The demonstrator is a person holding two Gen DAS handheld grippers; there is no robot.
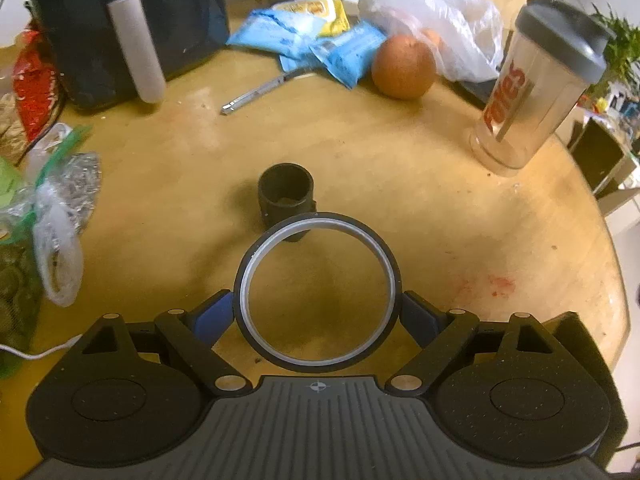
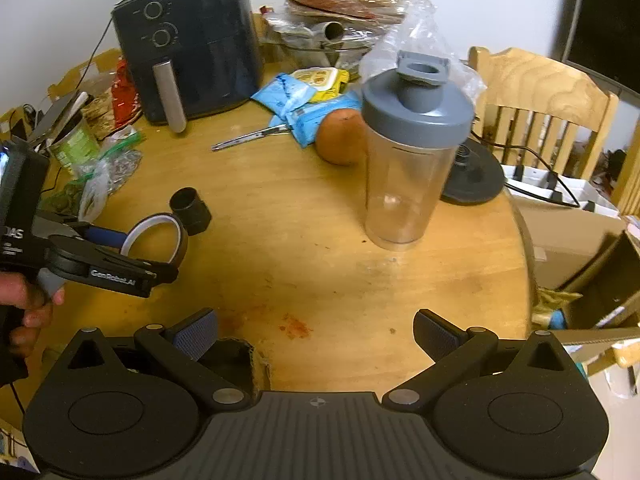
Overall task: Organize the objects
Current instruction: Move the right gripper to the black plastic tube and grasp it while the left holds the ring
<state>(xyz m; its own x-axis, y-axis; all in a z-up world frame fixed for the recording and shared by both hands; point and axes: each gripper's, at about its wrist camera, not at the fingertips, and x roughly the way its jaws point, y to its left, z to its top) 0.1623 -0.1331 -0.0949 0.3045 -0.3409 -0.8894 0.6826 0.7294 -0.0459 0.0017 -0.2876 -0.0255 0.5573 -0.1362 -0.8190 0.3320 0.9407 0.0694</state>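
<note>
A round wooden table fills both views. At its far left stands a dark air fryer with a silver handle. A clear shaker bottle with a grey lid stands upright right of centre, and an orange fruit sits just behind it on its left side, against blue snack packets. A slim metal tool lies flat between the fryer and the fruit.

The left gripper points steeply down over the near middle of the table, borne by a hand wrapped round its grip at the left edge of the right wrist view. Its two blue pads press on opposite sides of a dark tape roll with a pale inner rim — the roll is pinched on edge, clear of the table top. Just beyond the roll a small black tube stands on the wood, open end up.

The right gripper hangs over the near edge of the table, angled downward, its fingers spread wide with only bare wood between them — well apart from the bottle.
</note>
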